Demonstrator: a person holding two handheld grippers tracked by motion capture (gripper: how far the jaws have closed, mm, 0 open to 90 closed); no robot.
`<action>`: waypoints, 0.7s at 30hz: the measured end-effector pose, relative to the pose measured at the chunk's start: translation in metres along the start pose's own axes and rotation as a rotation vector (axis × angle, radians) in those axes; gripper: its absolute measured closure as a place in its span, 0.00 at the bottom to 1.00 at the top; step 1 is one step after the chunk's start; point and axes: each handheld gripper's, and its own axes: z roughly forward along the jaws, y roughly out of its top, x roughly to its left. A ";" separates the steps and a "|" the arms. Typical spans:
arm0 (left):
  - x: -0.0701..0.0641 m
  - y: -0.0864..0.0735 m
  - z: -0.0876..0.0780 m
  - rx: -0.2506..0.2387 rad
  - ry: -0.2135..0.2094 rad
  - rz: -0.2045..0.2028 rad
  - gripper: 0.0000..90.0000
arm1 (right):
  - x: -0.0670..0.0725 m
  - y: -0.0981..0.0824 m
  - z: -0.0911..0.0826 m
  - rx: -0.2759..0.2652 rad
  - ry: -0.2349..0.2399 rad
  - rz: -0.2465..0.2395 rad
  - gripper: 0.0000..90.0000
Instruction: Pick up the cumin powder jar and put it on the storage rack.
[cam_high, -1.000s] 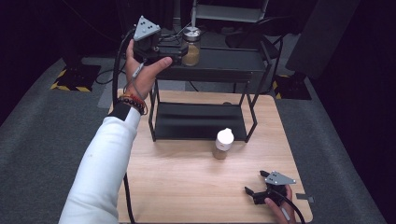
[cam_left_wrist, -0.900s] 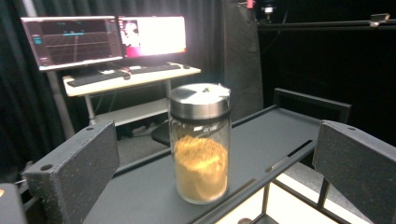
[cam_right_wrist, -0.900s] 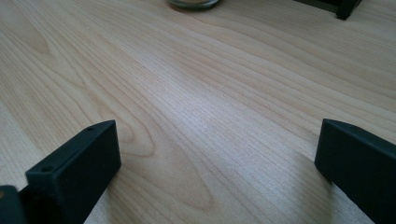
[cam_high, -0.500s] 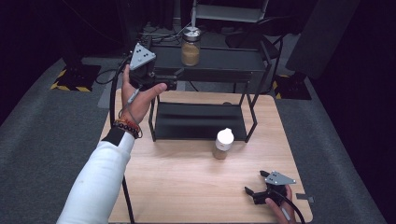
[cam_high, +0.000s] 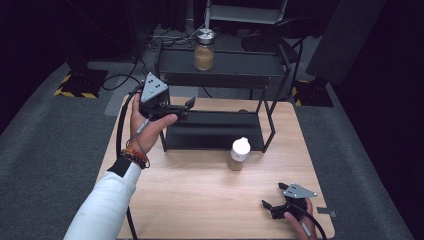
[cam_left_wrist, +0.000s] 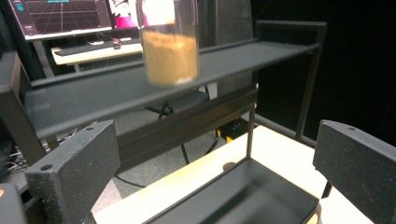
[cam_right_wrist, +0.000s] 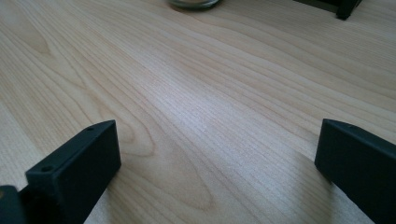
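A glass jar of brown powder (cam_high: 204, 50) with a metal lid stands on the top shelf (cam_high: 240, 67) of a black two-level rack. My left gripper (cam_high: 187, 107) is open and empty, held in the air at the rack's left front corner. From the left gripper view the powder jar (cam_left_wrist: 169, 44) is ahead and above, well beyond the jaws. A small white-capped jar (cam_high: 239, 154) stands on the wooden table (cam_high: 200, 200) in front of the rack. My right gripper (cam_high: 272, 195) is open and low over the table's front right.
The rack's lower shelf (cam_high: 215, 130) is a bare black tray, which also appears in the left gripper view (cam_left_wrist: 252, 191). In the right gripper view the small jar's base (cam_right_wrist: 194, 3) and a rack foot (cam_right_wrist: 348, 7) sit at the top edge. Monitors (cam_left_wrist: 60, 16) glow behind the rack.
My left gripper has drawn back from the powder jar on the top shelf, moving down and toward me to the rack's left front. The jar stays put. The right gripper has not moved.
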 end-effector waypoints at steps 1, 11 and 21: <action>-0.001 -0.005 -0.001 -0.004 -0.004 -0.008 0.00 | 0.000 0.000 0.000 0.000 0.000 0.000 0.00; -0.006 -0.046 -0.010 0.022 -0.025 -0.025 0.00 | 0.000 0.000 0.000 0.000 0.000 -0.001 0.00; -0.013 -0.079 -0.017 0.057 -0.039 -0.032 0.00 | 0.000 0.000 0.000 0.000 0.000 -0.001 0.00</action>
